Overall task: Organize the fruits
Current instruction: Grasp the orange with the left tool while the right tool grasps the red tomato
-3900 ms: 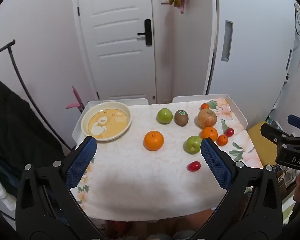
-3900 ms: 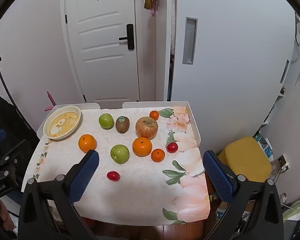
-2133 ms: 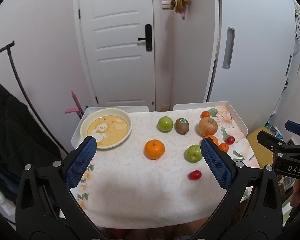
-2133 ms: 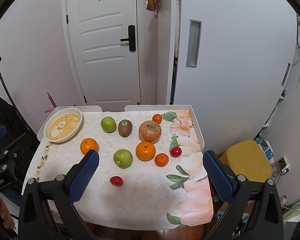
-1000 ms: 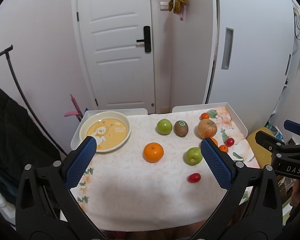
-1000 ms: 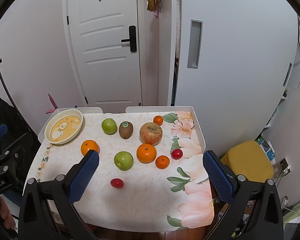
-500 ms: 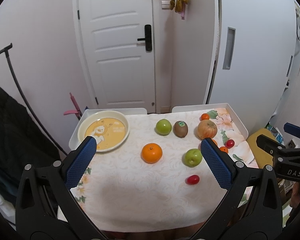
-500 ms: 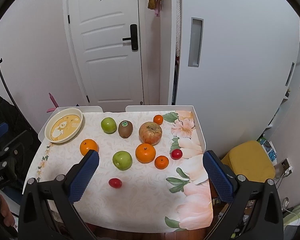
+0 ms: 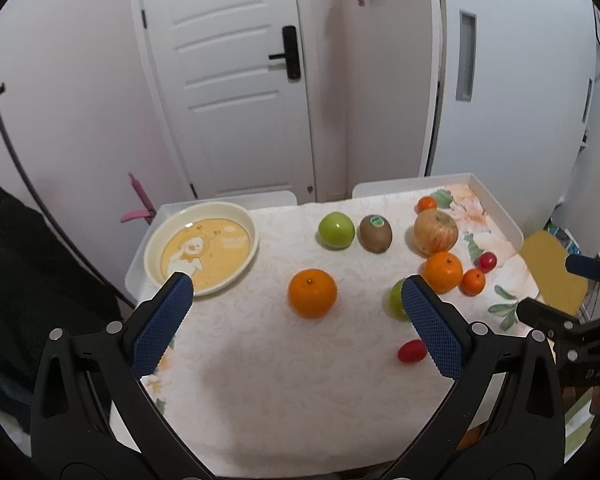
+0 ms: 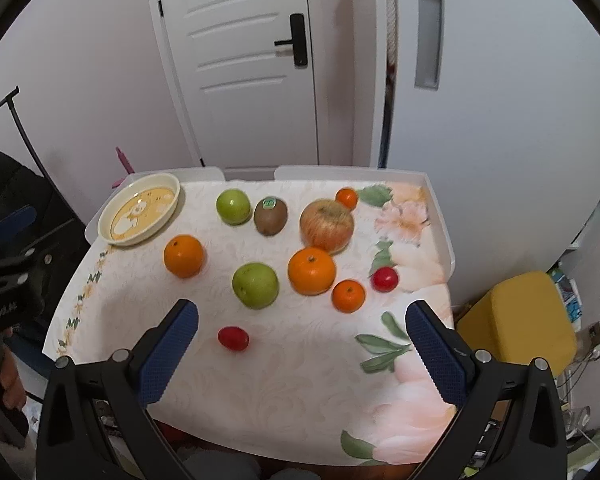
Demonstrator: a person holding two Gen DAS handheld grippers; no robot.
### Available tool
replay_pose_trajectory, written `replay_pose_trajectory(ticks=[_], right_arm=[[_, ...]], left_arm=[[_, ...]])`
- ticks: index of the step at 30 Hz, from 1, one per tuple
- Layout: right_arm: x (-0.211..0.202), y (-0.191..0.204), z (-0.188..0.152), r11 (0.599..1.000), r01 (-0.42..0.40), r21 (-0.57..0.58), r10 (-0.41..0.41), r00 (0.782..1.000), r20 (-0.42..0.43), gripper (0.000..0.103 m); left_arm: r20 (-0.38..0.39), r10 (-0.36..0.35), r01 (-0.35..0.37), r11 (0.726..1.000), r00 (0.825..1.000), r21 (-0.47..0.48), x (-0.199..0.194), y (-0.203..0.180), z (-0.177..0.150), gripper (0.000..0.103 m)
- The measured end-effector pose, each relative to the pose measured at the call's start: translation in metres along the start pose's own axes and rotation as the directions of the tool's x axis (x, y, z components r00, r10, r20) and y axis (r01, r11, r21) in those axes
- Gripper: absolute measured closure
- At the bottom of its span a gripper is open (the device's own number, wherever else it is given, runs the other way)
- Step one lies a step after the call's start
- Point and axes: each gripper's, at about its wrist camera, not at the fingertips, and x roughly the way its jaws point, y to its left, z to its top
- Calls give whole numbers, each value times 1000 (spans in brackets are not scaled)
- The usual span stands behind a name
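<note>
Fingers [image 9: 432, 320] of left gripper [image 9: 296, 284] half hide a green apple [image 9: 395, 300].

Both the left gripper [image 9: 296, 308] and right gripper [image 10: 302, 330] have black plastic arms with silver screws at five and seven o'clock, tipped with blue textured pads [image 9: 162, 322].

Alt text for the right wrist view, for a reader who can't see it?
The open right gripper hovers over a table of loose fruit: apples, oranges, a kiwi and two small red fruits. A yellow plate sits empty at the far left corner.
</note>
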Motion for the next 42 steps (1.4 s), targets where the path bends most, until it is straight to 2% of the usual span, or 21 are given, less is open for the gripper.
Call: replay_pose_trajectory(ticks=[12, 16, 21, 23, 25, 30, 36, 42], right_arm=[[64, 31, -29, 997, 6, 71, 2, 993, -116, 0], [84, 46, -35, 995, 27, 101, -12, 988, -151, 5], [101, 61, -41, 986, 60, 156, -33, 985, -171, 5], [107, 65, -44, 982, 76, 173, -44, 982, -181, 10], [113, 70, -46, 979, 82, 186, -44, 979, -198, 21], [124, 73, -52, 967, 117, 228, -65, 973, -223, 25], [128, 74, -56, 957, 146, 251, -87, 969, -231, 27], [131, 74, -56, 957, 155, 246, -96, 967, -236, 32]], left_arm=[[-113, -111, 124, 985, 987, 120, 91, 12, -22, 0], [-155, -155, 180, 970, 976, 163, 118, 13, -28, 3], [-192, -200, 240, 946, 961, 216, 148, 12, -31, 5], [-211, -217, 265, 935, 953, 234, 159, 11, -32, 11], [-225, -231, 286, 925, 946, 250, 169, 8, -35, 12], [-248, -264, 330, 901, 932, 280, 184, 1, -38, 13], [-285, -271, 354, 886, 920, 300, 194, -3, -42, 35], [-282, -263, 346, 887, 923, 305, 193, -5, -45, 36]])
